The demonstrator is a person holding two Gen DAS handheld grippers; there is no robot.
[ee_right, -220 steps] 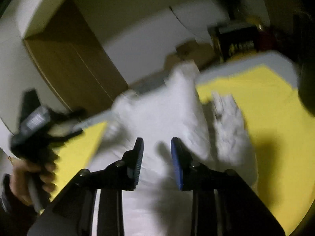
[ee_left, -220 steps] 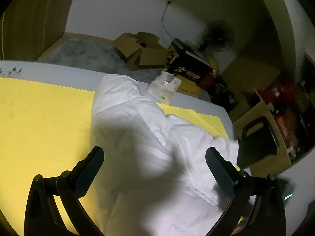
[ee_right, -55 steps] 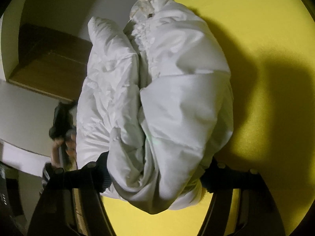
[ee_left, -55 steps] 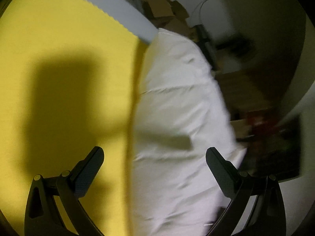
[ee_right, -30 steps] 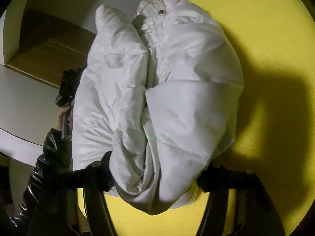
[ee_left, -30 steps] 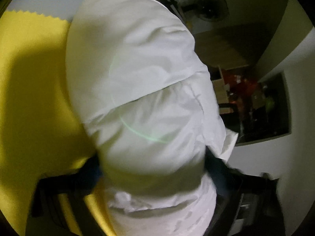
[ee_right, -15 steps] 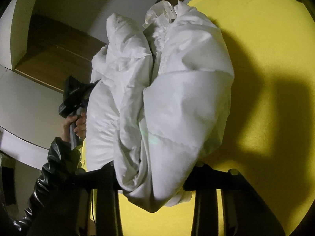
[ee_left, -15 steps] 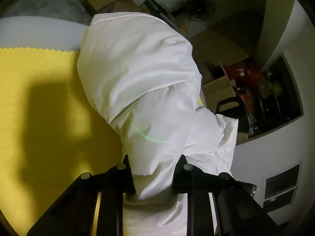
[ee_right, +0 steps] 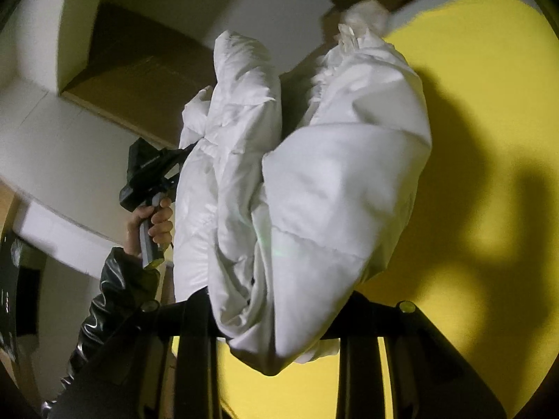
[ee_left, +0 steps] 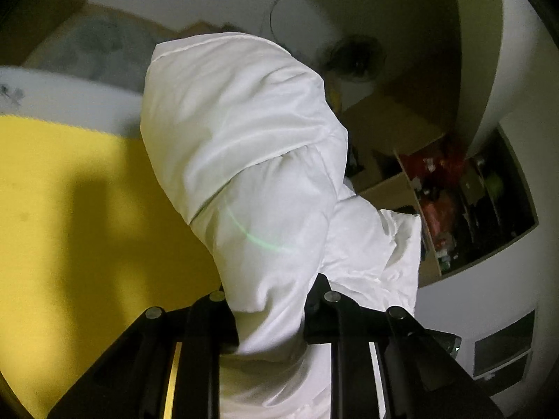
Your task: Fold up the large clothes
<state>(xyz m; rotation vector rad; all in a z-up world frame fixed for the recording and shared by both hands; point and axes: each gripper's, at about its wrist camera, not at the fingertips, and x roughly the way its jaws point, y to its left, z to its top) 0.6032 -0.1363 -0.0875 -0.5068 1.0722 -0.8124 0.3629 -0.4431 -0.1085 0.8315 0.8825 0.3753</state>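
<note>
Left hand-held gripper point(ee_left: 267, 314): black jaws clamped on a thick fold of the white jacket point(ee_left: 244, 146). Right hand-held gripper point(ee_right: 279, 317): jaws pinching the same jacket's bunched edge. Jacket is puffy, quilted, smooth and slightly glossy, held up above the yellow cloth point(ee_left: 70, 192) on the bench. No legible writing.

We see a white puffy jacket point(ee_left: 244, 146), bunched into thick folds, held off the yellow surface point(ee_left: 63, 209), one end in each set of tongs.
</note>
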